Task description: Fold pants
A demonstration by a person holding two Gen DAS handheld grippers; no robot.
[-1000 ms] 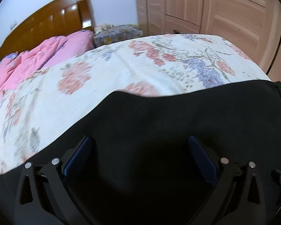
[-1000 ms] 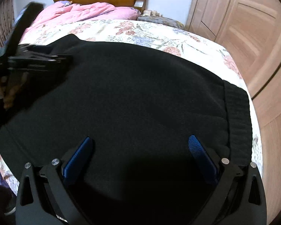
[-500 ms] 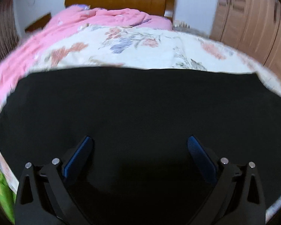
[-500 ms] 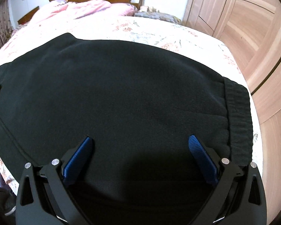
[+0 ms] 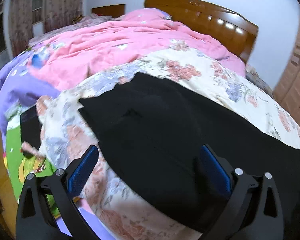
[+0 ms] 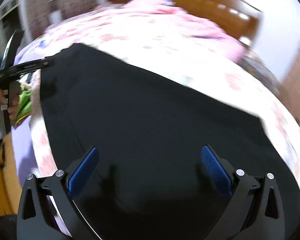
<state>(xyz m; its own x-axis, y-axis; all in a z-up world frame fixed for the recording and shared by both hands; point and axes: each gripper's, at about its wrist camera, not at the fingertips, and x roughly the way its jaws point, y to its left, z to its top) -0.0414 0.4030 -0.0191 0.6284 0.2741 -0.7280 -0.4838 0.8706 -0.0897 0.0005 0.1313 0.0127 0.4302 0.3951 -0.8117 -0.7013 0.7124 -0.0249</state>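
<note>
Wooden headboard [image 5: 206,18] against white wall [image 5: 270,4]

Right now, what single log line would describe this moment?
step: fold pants | black fabric pants: flat on floral bedsheet | left claw: open | right claw: open, above pants

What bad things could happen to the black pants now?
The black pants lie close to the edge of the floral sheet, so a tug might drag them off the bed. Both the left gripper and the right gripper are open and hold nothing, so a careless pinch could catch the sheet as well as the pants. The right wrist view is blurred, which hints at fast motion and a possible missed grab.
</note>
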